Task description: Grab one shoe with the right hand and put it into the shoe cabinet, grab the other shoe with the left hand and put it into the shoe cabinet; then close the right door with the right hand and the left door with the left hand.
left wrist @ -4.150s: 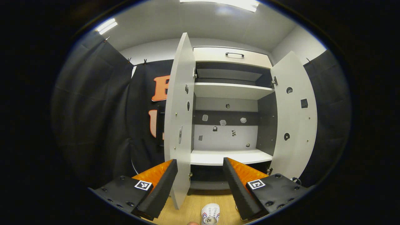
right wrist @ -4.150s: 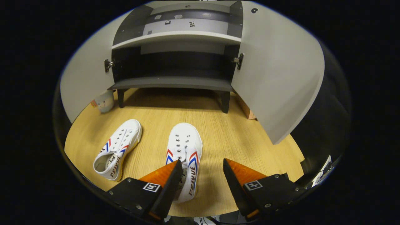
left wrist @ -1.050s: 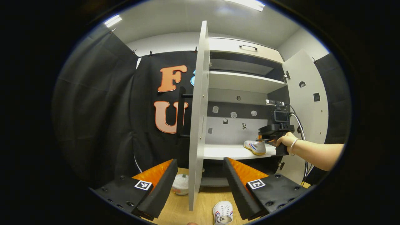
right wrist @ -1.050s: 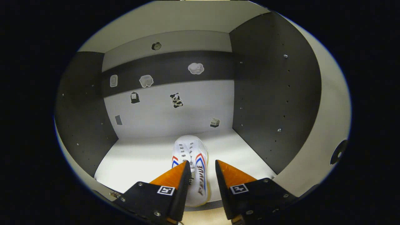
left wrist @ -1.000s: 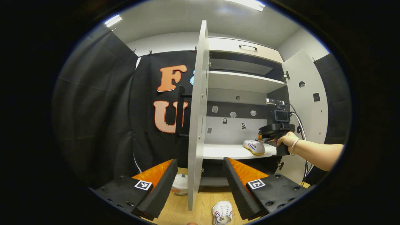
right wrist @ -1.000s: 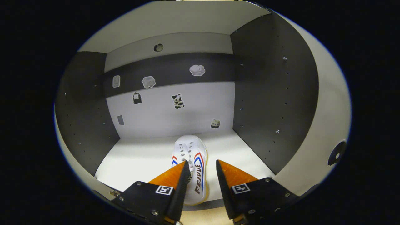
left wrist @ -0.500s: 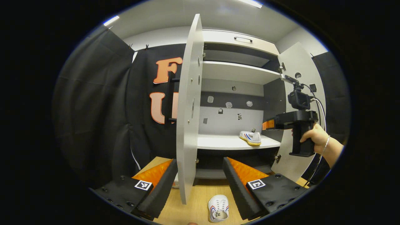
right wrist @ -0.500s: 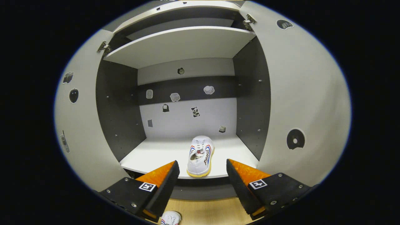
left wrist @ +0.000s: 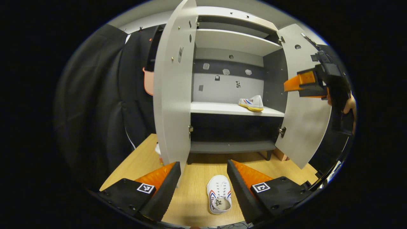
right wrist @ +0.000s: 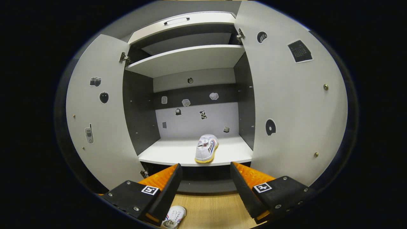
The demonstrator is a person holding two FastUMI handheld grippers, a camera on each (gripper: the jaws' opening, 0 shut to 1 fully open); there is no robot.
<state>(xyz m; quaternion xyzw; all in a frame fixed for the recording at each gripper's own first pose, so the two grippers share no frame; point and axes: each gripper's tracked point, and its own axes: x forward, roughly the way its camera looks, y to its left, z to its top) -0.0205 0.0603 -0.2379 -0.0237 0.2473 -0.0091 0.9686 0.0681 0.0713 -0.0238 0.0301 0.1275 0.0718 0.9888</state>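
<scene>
The booth's wood floor [left wrist: 197, 203] runs up to an open cabinet [right wrist: 190, 57], both doors swung wide so the shelves can be reached. One shoe [right wrist: 206, 148] sits toe-in on the middle shelf [right wrist: 165, 154], and the right claw [right wrist: 205, 183] hangs released and empty in front of it. The left claw [left wrist: 203, 187], also spread and holding nothing, points down at the other shoe [left wrist: 219, 197] on the floor, probably lining up to grab it

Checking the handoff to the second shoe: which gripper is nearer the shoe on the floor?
Left. The left gripper hovers open right above the floor shoe; the right gripper faces the cabinet shelf, up by the right door.
</scene>
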